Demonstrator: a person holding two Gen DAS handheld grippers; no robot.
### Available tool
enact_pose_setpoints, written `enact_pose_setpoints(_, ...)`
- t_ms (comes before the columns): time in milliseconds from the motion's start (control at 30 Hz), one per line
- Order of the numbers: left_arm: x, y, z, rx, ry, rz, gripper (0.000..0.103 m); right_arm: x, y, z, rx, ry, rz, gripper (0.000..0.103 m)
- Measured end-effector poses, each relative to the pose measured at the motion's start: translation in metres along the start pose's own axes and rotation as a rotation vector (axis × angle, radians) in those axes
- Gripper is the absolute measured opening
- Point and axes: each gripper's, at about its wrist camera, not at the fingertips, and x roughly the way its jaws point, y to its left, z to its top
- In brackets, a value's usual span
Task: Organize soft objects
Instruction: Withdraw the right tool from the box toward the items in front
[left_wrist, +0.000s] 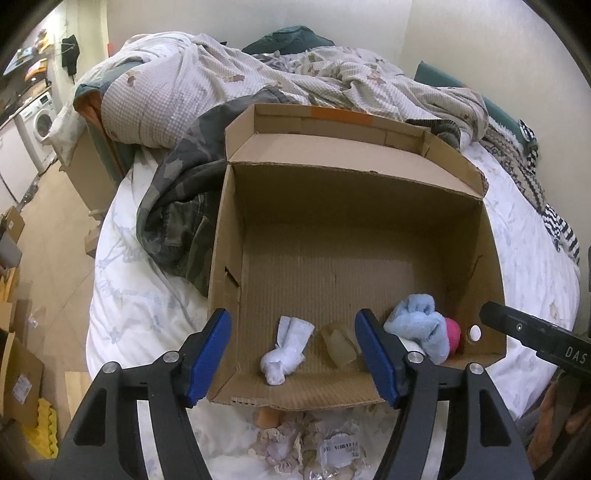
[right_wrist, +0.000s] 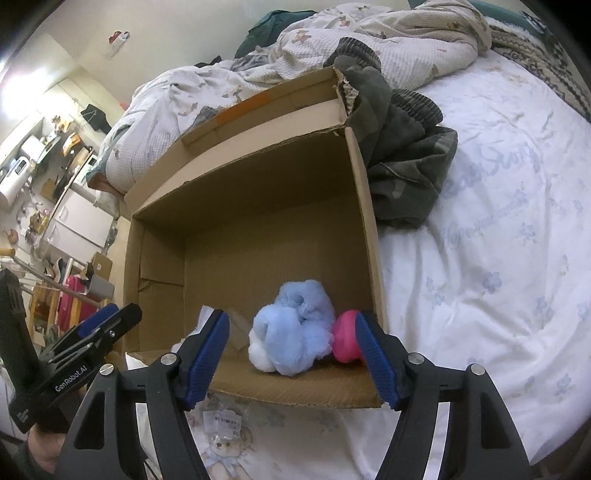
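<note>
Looking along the left hand-held gripper, its blue pads stand well apart with nothing pressed between them. Just ahead of the fingertips, on the floor of the cardboard box, lies a knotted white cloth, and beside it, nearer the right finger, a clear, pale object too blurred to name. Beyond that finger sit a light blue plush bundle and a pink item in the box's near corner. The likely trouble here is the box's low near wall: a finger coming down could catch its edge and shove the box across the bed. Only this view shows the white cloth whole, and the packaged items lying on the bed below the box.

From the right hand-held gripper, the jaws are likewise wide and empty, with the blue bundle directly between and just beyond the tips. The pink item touches the bundle and sits against the right finger; closing now might pinch both together or nudge the pink one out over the wall. This view alone shows the left tool from outside, and a small teddy bear packet beneath the gripper.
</note>
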Motion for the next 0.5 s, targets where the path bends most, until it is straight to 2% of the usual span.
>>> enact_pose_setpoints(233,-0.012,0.002,-0.004,-0.004,-0.016,-0.005,0.067,-0.005,-0.003,-0.003,0.028,-0.011,-0.005,0.075)
enact_pose_setpoints(500,-0.034,0.015,-0.017,-0.04,-0.022,0.006,0.067,-0.014,0.004,-0.015,0.003,-0.022,-0.027,0.075)
